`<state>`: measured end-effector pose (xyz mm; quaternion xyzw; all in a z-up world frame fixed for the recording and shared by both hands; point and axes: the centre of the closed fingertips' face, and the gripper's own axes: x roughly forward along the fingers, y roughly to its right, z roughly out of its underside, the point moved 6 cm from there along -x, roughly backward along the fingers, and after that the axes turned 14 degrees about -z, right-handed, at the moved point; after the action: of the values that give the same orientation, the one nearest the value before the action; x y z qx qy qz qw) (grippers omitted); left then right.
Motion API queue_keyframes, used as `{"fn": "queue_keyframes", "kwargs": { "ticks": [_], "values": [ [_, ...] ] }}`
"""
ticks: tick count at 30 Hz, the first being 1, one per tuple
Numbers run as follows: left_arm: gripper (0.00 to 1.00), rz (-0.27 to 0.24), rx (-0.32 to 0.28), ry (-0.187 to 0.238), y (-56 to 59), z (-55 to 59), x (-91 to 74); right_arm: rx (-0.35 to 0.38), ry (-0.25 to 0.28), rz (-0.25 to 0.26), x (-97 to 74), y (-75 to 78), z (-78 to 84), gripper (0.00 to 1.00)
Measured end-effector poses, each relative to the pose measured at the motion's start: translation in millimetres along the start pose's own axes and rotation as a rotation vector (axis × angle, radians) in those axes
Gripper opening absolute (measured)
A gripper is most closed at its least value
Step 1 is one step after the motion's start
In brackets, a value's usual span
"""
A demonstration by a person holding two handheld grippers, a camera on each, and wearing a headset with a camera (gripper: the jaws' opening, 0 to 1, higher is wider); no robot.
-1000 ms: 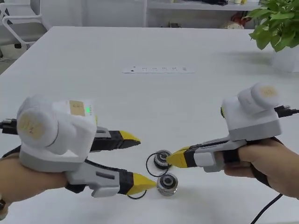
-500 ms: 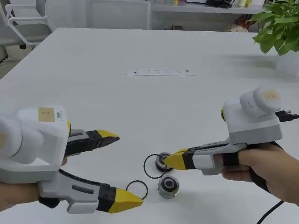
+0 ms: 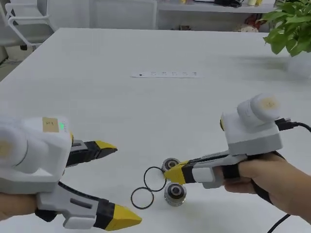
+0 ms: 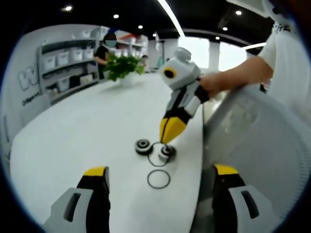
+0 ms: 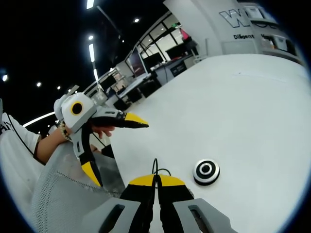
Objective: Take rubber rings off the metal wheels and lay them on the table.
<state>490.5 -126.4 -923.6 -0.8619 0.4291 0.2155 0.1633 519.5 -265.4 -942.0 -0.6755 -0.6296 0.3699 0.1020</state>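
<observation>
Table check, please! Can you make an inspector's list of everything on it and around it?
Surface: white table, flat, looks clean.
Job's things: far metal wheel and near metal wheel stand close together. A loose rubber ring lies flat beside them, and a second rubber ring lies at the right gripper's tip.
Clutter: a white power strip farther up the table.
Grippers: the left gripper is wide open and empty. The right gripper is shut and seems to pinch the second rubber ring.
Cables: a black cable runs from the right gripper.
Surroundings: a green plant, a chair and shelves.
</observation>
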Motion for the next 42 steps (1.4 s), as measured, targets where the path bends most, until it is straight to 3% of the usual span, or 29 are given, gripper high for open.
{"fn": "queue_keyframes", "kwargs": {
  "ticks": [9,18,27,42],
  "values": [
    [0.89,0.024,-0.001,-0.028,3.0,4.8,0.7,-0.017,-0.075,-0.022,20.6,-5.4,8.9,0.00],
    [0.89,0.042,0.007,-0.084,6.1,14.1,2.1,-0.027,-0.143,-0.004,29.0,-1.5,22.1,0.00],
    [0.89,0.063,0.012,-0.125,9.5,20.6,2.4,-0.072,-0.159,0.040,31.5,3.5,23.8,0.00],
    [0.88,0.069,0.006,-0.140,9.4,23.9,2.0,-0.115,-0.213,0.045,36.5,2.3,29.1,0.05]
  ]
}}
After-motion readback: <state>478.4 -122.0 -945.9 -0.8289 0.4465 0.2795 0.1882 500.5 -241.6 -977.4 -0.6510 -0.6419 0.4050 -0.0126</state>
